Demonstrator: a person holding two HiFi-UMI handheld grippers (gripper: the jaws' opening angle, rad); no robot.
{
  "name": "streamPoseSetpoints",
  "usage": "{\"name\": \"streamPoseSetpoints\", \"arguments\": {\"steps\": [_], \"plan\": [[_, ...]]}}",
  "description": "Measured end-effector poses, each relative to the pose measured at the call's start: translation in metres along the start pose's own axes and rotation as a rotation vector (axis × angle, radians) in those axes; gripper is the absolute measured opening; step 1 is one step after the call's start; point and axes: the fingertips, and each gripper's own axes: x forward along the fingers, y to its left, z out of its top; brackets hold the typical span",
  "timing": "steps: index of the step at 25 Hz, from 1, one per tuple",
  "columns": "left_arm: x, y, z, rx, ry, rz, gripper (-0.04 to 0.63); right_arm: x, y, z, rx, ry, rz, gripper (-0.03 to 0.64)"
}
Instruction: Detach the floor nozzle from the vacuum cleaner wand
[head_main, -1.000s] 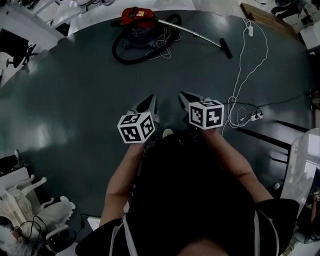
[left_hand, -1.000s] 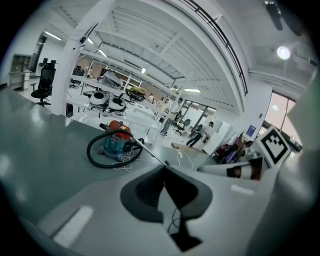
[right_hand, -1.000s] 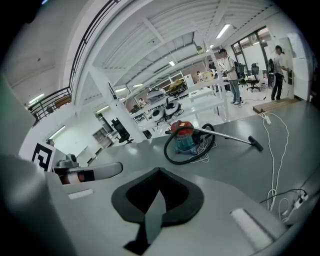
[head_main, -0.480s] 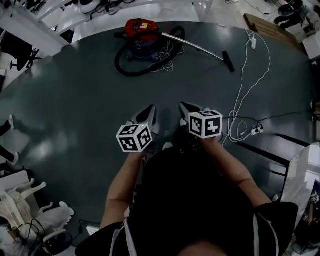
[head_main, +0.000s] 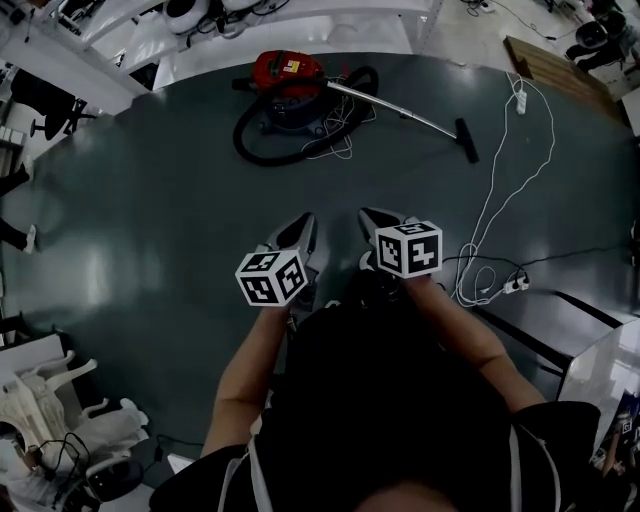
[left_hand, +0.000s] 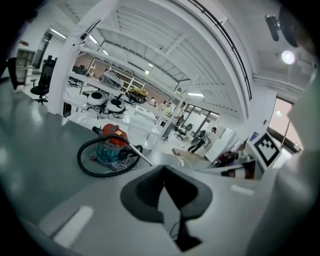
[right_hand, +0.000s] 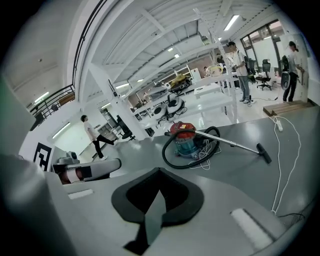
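Observation:
A red and teal vacuum cleaner (head_main: 283, 84) stands on the dark floor far ahead, with its black hose (head_main: 252, 141) looped beside it. Its metal wand (head_main: 400, 112) runs to the right and ends in the black floor nozzle (head_main: 468, 140), which lies on the floor. Both grippers are held side by side in front of the person, well short of the vacuum. My left gripper (head_main: 298, 230) is shut and empty. My right gripper (head_main: 379, 219) is also shut and empty. The right gripper view shows the vacuum (right_hand: 185, 137), the wand (right_hand: 233, 144) and the nozzle (right_hand: 263, 153). In the left gripper view only the vacuum (left_hand: 111, 145) and the wand's near end show.
A long white cable (head_main: 499, 195) snakes over the floor at the right down to a power strip (head_main: 514, 285). A wooden pallet (head_main: 545, 62) lies at the far right. White chairs (head_main: 45, 405) stand at the lower left, and desks line the far edge. People walk in the background.
The vacuum, wand and nozzle sit lower and nearer in the head view, as the person and both grippers have come forward toward them. Both grippers stay shut.

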Motion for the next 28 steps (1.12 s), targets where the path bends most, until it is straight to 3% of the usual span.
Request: {"name": "streamPoseSetpoints", "arguments": {"steps": [17, 28], "plan": [[0.092, 0.009, 0.038, -0.068, 0.034, 0.049, 0.009, 0.038, -0.079, 0.051, 0.028, 0.048, 0.021, -0.003], [0.137, 0.061, 0.078, -0.054, 0.062, 0.042, 0.009, 0.089, -0.089, 0.088, 0.052, 0.074, -0.021, -0.003]]}}
